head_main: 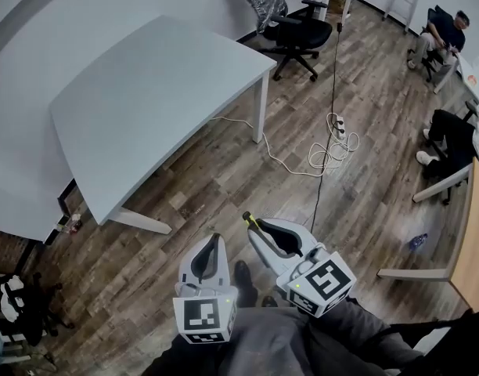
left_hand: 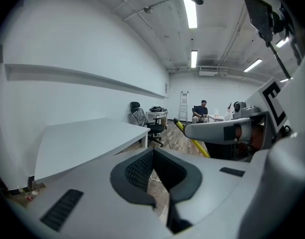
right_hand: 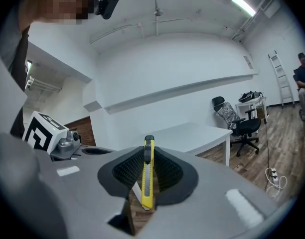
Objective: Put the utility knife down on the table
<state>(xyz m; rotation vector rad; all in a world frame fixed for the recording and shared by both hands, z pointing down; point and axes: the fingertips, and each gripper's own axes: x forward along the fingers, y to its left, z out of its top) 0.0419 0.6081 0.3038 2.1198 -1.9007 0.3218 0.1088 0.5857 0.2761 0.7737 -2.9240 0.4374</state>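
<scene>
"Floor and counter?"

"A broad stretch of wooden floor (head_main: 224, 180) lies between the counter's (head_main: 145, 92) near edge and both grippers."

"The grippers?"

"The left gripper (left_hand: 152, 156) has its jaws pressed together on nothing. The right gripper (head_main: 252, 225) has its jaws clamped on the yellow utility knife (right_hand: 148, 179), above the floor and short of the counter."

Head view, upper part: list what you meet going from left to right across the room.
white table → black office chair → power strip on the floor → seated person
</scene>
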